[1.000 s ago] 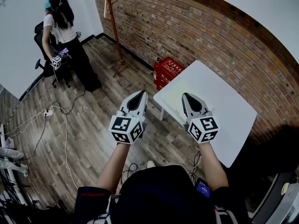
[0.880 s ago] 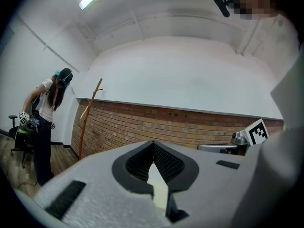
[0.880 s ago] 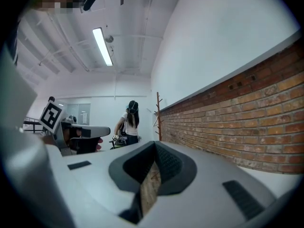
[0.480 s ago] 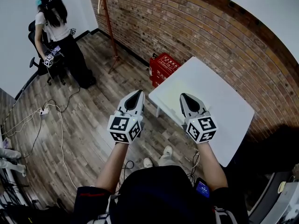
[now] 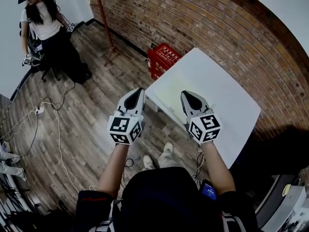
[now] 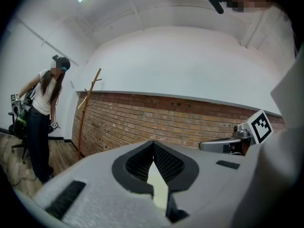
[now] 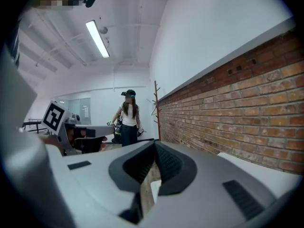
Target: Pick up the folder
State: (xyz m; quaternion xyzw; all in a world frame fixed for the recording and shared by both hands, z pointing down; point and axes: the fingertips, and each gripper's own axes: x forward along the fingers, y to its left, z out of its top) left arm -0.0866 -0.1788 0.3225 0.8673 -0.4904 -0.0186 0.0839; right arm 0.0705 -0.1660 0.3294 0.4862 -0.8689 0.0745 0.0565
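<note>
Seemingly moments from the reach: left gripper (image 5: 139, 91) and right gripper (image 5: 185, 94) held out side by side at centre frame, jaws of both pressed together, nothing between them. Left tip over the wood floor (image 5: 91, 129), right tip over the near edge of a white table (image 5: 231, 110) set against a brick wall (image 5: 203, 18).

Lying flat on the table's left part, apparently the folder (image 5: 176, 83): a pale yellowish sheet barely distinct from the tabletop, one edge close to the table's rim. Not yet touched by either gripper.

Likely light, thin and bendy, with a smooth cover apt to slide on the tabletop rather than lift. Sagging probable if taken at one corner only. Best taken at the edge nearest the table rim, perhaps nudged partly over it first, then pinched across its thickness, with the second gripper on the opposite edge to keep it level. Jaws to be opened before any of that.

Elsewhere: red crate (image 5: 163, 59) by the wall beyond the table, a person (image 5: 43, 28) standing at upper left, cables (image 5: 53, 124) trailing across the floor.
</note>
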